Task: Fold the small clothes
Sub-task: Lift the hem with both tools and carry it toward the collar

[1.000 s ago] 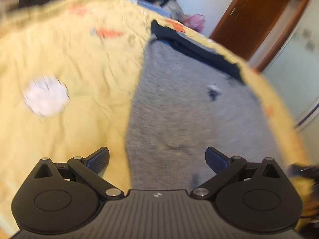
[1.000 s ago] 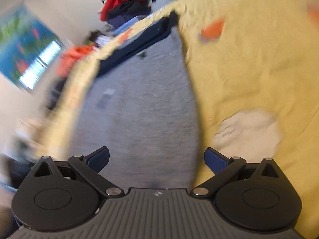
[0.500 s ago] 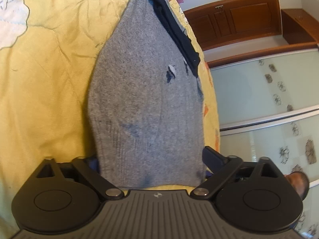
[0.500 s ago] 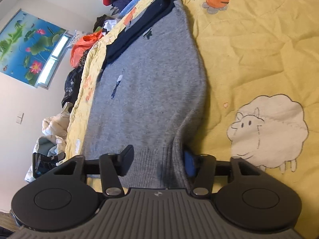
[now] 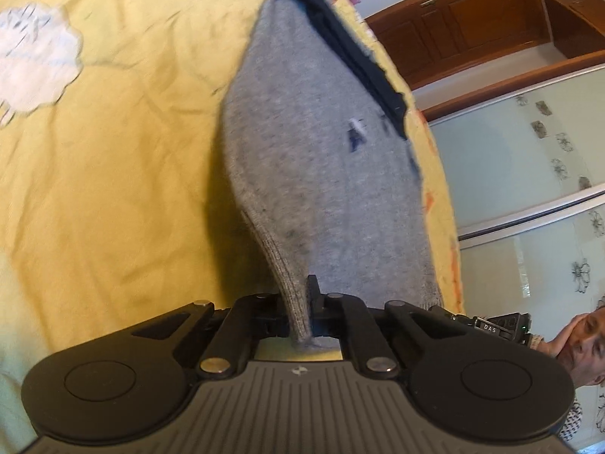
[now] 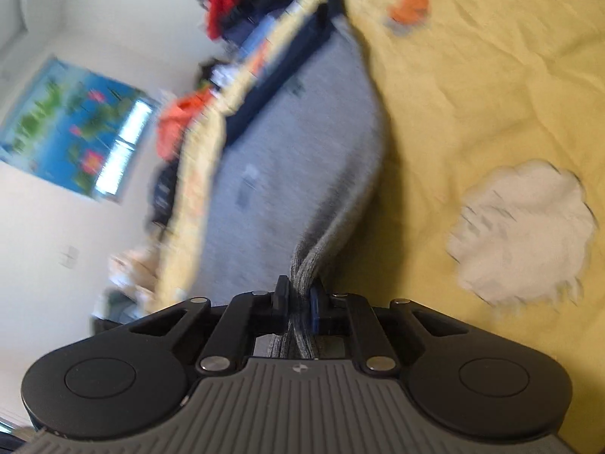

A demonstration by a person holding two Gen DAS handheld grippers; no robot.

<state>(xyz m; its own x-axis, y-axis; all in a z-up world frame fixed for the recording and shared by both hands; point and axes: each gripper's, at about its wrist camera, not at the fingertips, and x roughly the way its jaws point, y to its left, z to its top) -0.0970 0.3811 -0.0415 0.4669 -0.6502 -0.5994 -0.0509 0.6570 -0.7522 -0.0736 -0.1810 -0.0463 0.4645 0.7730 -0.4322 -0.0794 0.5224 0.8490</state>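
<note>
Bedroom, bed under a yellow quilt (image 5: 113, 189) printed with white sheep, wooden cabinets and glass sliding doors at upper right of the left wrist view, a blue flower picture (image 6: 72, 128) and heaped clothes at upper left of the right wrist view. Grey knitted sweater (image 5: 321, 159) flat on the quilt, long axis straight away from both cameras, ribbed hem at the bottom of each frame, navy band (image 5: 351, 56) far off at the top. Left hand-held gripper (image 5: 302, 302) clamped on the hem corner at the sweater's left edge; right hand-held gripper (image 6: 298, 299) pinched tight on bunched ribbing at its right edge, that frame blurred. Both equally near, one per corner. Likely next: hem carried forward along that axis toward the navy band.
</note>
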